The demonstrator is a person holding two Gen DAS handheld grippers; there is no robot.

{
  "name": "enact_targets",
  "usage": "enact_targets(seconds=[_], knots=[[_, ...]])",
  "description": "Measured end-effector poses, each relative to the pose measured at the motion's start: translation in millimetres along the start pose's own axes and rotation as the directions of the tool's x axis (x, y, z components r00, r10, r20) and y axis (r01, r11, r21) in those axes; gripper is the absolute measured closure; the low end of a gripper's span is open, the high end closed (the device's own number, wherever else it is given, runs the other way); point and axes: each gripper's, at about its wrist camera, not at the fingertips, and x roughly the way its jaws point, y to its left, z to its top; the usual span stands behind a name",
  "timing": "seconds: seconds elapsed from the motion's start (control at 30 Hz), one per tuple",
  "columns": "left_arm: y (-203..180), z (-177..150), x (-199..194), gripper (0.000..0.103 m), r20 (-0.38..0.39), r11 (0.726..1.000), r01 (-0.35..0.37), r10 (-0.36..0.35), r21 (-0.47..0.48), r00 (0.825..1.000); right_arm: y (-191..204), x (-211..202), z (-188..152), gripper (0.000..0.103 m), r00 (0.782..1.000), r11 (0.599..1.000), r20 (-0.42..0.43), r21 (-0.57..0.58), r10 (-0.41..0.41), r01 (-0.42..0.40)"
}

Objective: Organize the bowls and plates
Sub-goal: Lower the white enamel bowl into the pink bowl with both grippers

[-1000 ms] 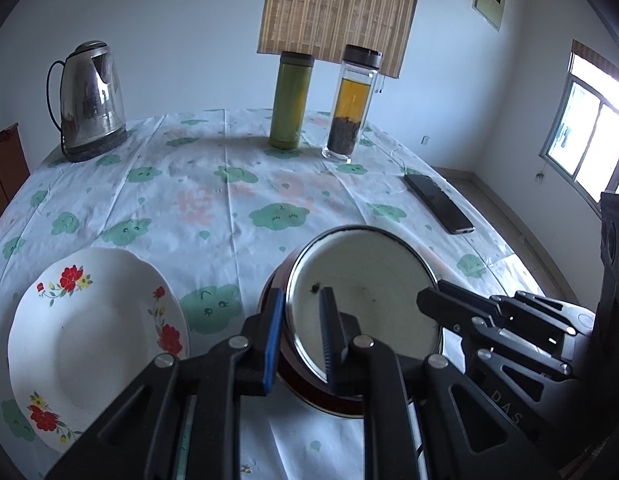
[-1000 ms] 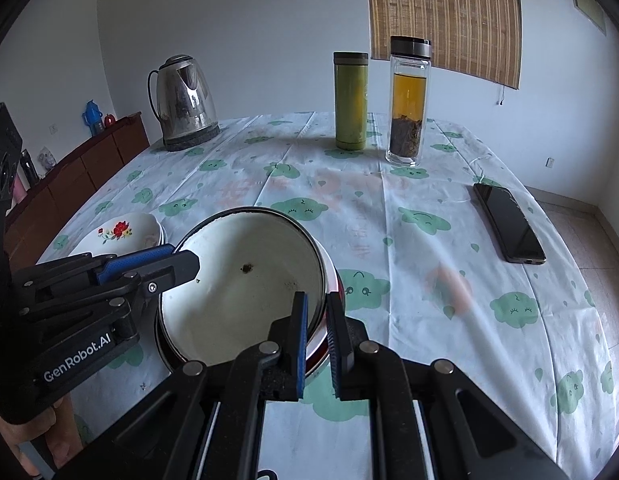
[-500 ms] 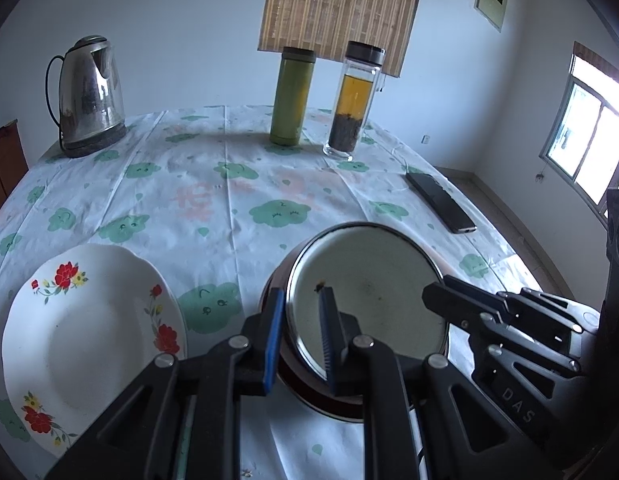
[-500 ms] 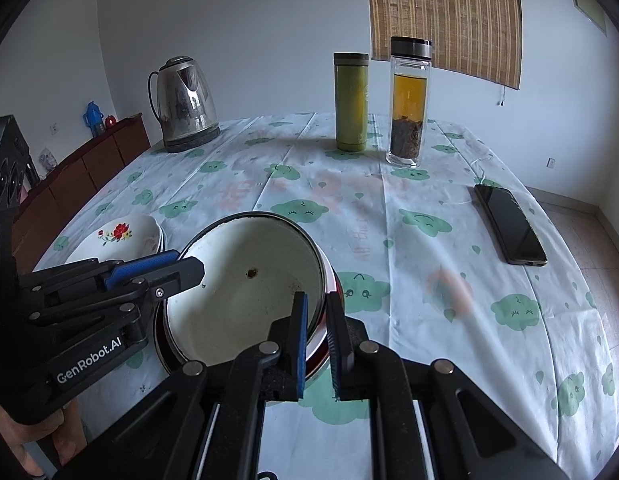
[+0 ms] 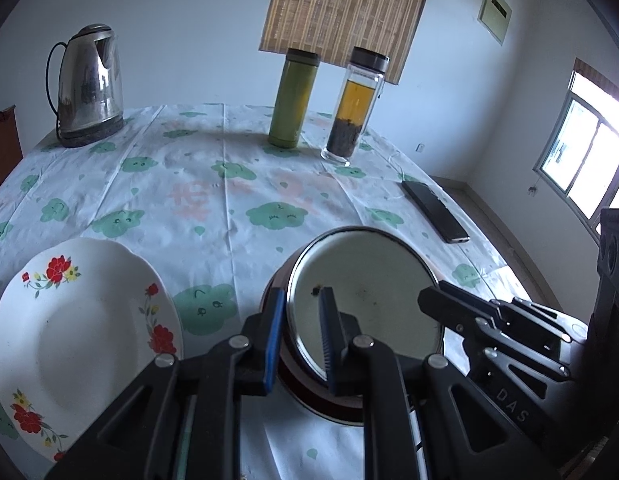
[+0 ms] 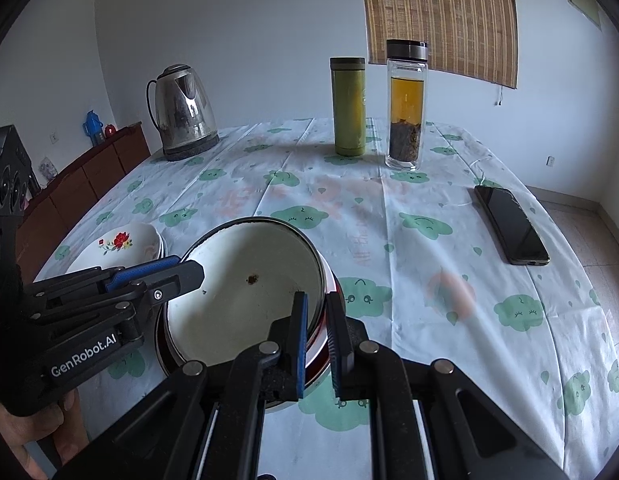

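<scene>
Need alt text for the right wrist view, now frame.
Both claws, right and left, grip opposite rims of a white enamel bowl on a cloud-print tablecloth. Floral plates, kettle, two bottles and a phone lie beyond.

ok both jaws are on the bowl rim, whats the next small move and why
Probably lift the enamel bowl straight up, both hands together. The left gripper and right gripper each pinch opposite sides of its rim, and it sits nested in a red bowl, so it must clear that first.
</scene>
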Motion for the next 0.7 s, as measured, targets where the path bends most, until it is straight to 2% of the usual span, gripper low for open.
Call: enact_targets(seconds=[0.57,0.7], knots=[[-0.9,0.4,-0.4,0.088,0.001,1.000,0.008,-0.008,-0.002,1.000,-2.7,7.5,8.8,0.091,1.000,1.000,-0.025,0.016,-0.002,0.002],[0.3,0.8,0.1,0.088,-0.004,1.000,0.016,-0.016,-0.012,1.000,-11.3,9.1,15.0,0.091,0.997,0.997,-0.063,0.068,0.051,-0.047]])
